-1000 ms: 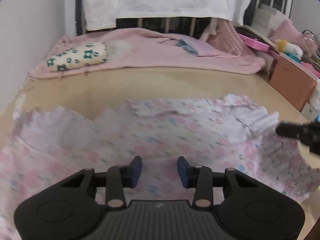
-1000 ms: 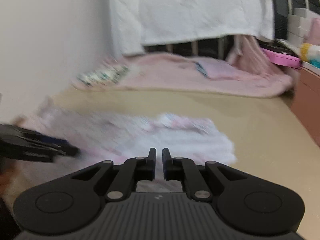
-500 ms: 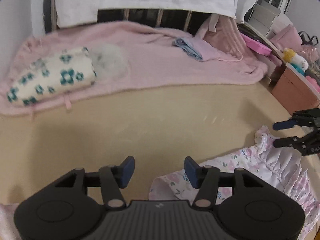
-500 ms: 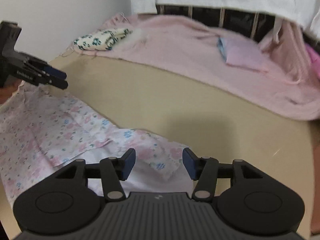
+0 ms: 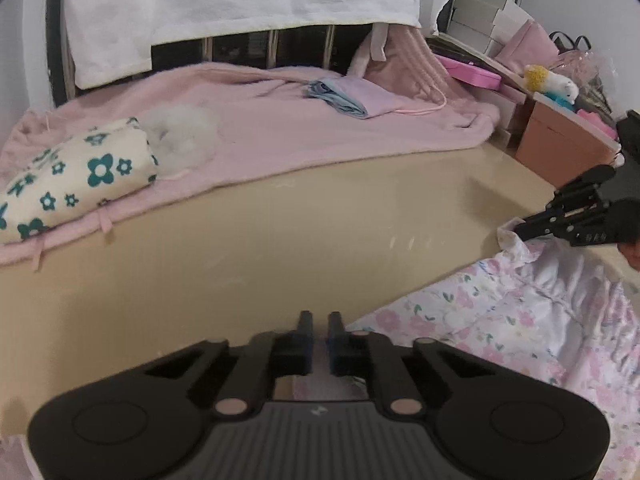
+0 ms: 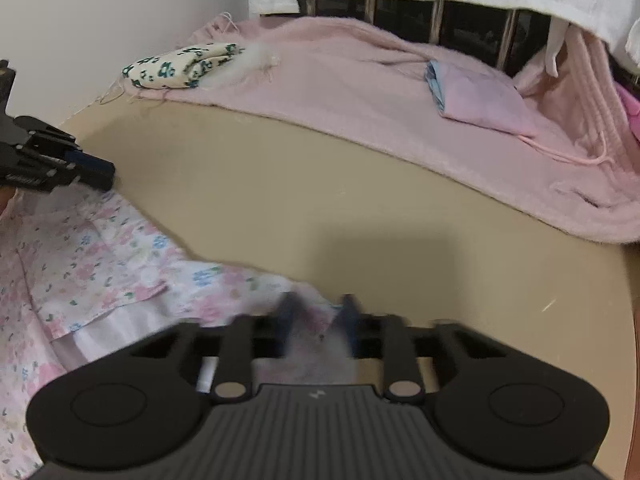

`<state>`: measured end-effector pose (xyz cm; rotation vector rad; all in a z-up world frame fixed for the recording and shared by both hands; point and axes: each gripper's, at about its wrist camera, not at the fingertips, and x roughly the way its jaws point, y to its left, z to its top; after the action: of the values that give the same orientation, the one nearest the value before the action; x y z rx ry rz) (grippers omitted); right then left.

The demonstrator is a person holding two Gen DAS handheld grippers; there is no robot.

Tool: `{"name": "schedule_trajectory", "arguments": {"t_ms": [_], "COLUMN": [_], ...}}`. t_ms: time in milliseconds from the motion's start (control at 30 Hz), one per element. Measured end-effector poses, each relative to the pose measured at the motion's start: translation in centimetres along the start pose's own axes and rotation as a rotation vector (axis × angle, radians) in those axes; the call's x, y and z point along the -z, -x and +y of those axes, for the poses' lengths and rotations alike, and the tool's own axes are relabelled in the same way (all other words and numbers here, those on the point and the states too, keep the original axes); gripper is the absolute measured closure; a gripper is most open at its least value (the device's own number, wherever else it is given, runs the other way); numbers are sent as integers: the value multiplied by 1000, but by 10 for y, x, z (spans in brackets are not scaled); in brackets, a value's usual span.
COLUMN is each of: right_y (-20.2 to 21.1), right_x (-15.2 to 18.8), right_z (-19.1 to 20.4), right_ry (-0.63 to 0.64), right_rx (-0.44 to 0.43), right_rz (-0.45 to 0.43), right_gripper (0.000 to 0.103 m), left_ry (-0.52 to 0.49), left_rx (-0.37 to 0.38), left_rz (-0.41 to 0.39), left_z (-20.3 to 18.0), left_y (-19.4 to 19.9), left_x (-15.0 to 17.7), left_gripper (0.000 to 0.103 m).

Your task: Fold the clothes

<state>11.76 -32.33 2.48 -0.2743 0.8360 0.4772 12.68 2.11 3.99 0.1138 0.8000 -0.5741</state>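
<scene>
Under both tongs lies one floral garment [image 5: 520, 320], pale pink w/ small flowers, spread on the tan bed surface [image 5: 280, 248]. Left tongs [image 5: 319, 326] have just been closing; jaws now nearly together at the garment's near-left edge, though whether cloth sits betw. them can't be told. Right tongs [image 6: 316, 312] are blurred, also just been closing, w/ a bit of the garment's edge bunched betw. the jaws. From the left wrist view the right tongs show at far right, tips on a white ruffled corner of the same garment.

Beyond the tongs: 1 pink blanket [image 5: 280, 120] across the far side of the bed. On it, 1 cream cushion w/ teal flowers [image 5: 80, 176] ahead-left, 1 white fluffy tuft [image 5: 180, 136] just beside it, 1 folded lilac-and-blue cloth [image 5: 360, 100] ahead-right. 1 white sheet [image 5: 240, 0] hangs over the rails behind. Ahead-right of the left tongs, 1 brown box [image 5: 560, 148] w/ 1 plush toy [image 5: 552, 84] on it.
</scene>
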Motion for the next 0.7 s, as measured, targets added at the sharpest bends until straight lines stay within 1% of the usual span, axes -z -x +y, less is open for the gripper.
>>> {"name": "schedule_trajectory", "arguments": {"t_ms": [67,100,200,333,400,433,533,600,667,700], "right_y": [2,4,25,70,94,107,142,159,169,172], "right_x": [1,1,-1,-2,2,6,31,57,88,105], "right_z": [18,23,28,36,45,52,73,86,99,105], "right_ry": [65,73,56,57,70,82,113,139,169,178], "right_rx": [82,100,112,132,136,142,148,168,156,147], "right_rz": [9,4,-45,-143,-185,-211,-266,-289,-300,-301], "right_gripper": [102,102,102,102,102,102,102,102,102,102], "left_ry": [5,7,8,-34,-49,-60,-108,-155,-192,-190], "left_rx": [12,17,26,26,25,26,25,9,-1,4], "left_rz": [6,2,-30,-74,-105,-124,-176,-179,-176,-158], "left_z": [1,1,-2,-12,-21,-27,-51,-71,-90,-96], "left_y": [4,7,23,52,73,86,125,141,156,158], "left_x": [0,0,-2,-8,-4,0,25,51,79,96], "left_gripper": [103,103,103,103,103,103,103,103,103,103]}}
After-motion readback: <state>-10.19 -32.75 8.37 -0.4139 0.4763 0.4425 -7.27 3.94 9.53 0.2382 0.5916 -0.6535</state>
